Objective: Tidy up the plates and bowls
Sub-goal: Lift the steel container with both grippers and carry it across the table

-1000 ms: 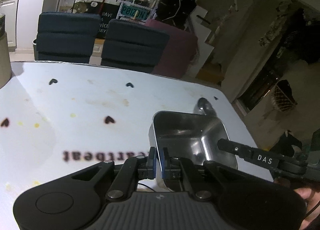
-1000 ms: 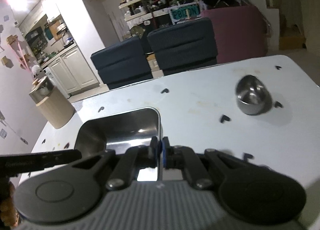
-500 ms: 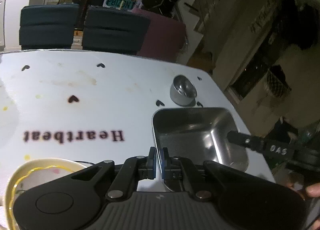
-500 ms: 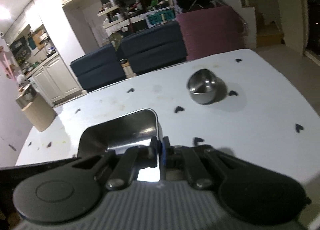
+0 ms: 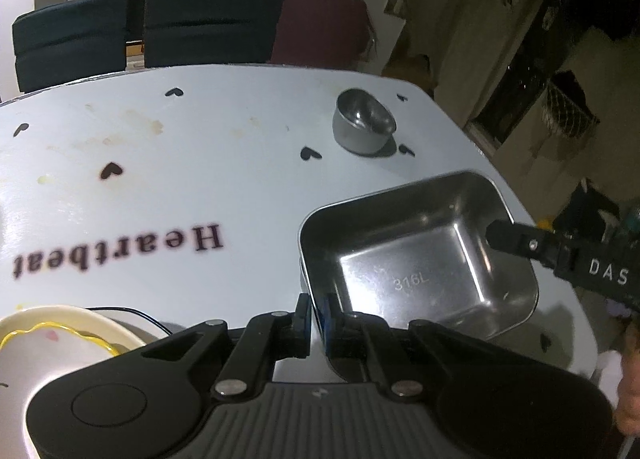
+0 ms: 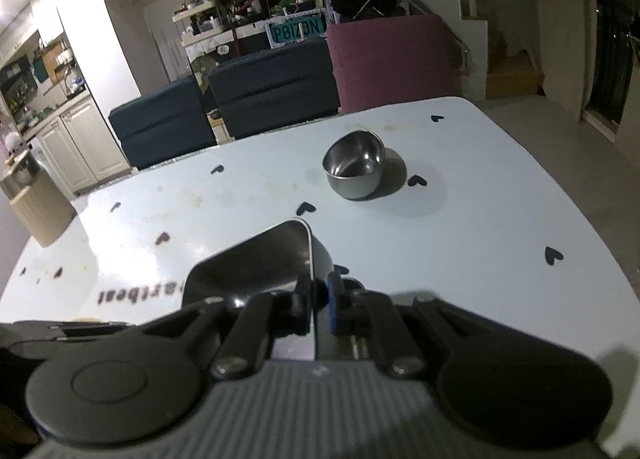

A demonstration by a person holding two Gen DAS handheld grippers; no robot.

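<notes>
A rectangular steel tray [image 5: 412, 259] hangs tilted just above the white table [image 5: 200, 163], near its right edge; whether it touches the top I cannot tell. My left gripper [image 5: 315, 311] is shut on the tray's near left rim. The right gripper's finger [image 5: 520, 243] reaches over the opposite rim. In the right wrist view the tray [image 6: 260, 263] has its rim between the pads of my right gripper [image 6: 319, 299], whose jaws are opening, with a small gap at the blue pad. A round steel bowl [image 6: 354, 167] stands farther back, also in the left view [image 5: 362, 127].
A white plate with a wavy yellow line [image 5: 52, 347] lies at the near left, a thin black cable [image 5: 132, 313] beside it. A beige canister [image 6: 36, 203] stands at the table's far left. Dark blue chairs [image 6: 276, 91] and a maroon seat [image 6: 392, 59] line the far side.
The tray has come down and to the right over the table with both grippers. The white plate has entered the left view. The right pads have parted slightly around the rim.
</notes>
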